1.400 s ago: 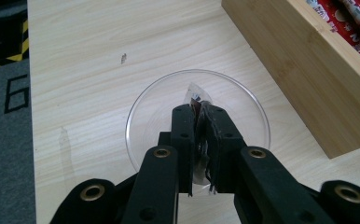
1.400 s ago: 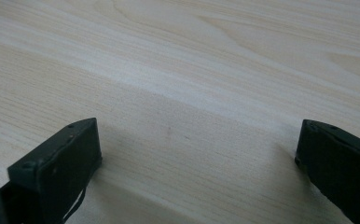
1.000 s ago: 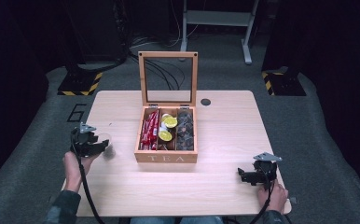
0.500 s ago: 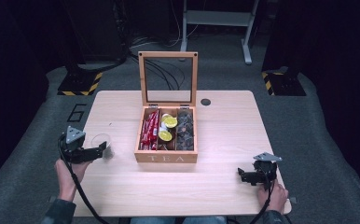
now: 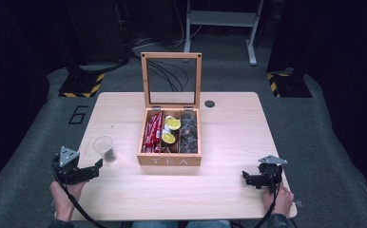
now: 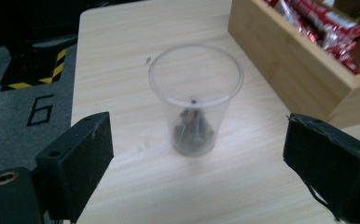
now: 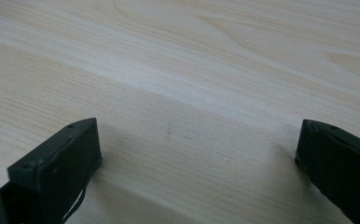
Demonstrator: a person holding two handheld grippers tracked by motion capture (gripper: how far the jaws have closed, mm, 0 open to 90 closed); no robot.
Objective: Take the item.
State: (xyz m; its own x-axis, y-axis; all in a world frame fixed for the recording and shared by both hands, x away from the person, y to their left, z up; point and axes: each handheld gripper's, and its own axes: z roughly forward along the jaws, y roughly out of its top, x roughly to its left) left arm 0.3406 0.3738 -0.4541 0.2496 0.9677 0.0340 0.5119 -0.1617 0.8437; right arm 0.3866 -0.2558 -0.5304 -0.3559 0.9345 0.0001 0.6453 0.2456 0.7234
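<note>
High view: table [image 5: 229, 142] bearing the open tea box [image 5: 169, 159] at its centre, with the clear cup [image 5: 104, 148] upright just left of the box and holding a dark tea bag [image 6: 193, 130]. Left gripper [image 5: 97, 166], near-left of the box, has just been opening its jaws; they stand wide, clear of the cup ahead. Right gripper [image 5: 245, 177], near-right of the box, rests with jaws spread over bare wood.

My left gripper [image 5: 95, 167] sits low at the near-left edge of the table [image 5: 229, 190], jaws spread wide after just opening, nothing pressed between them. My right gripper [image 5: 249, 179] rests near the table's near-right corner, jaws wide apart, my hand [image 5: 277, 199] behind it.
</note>
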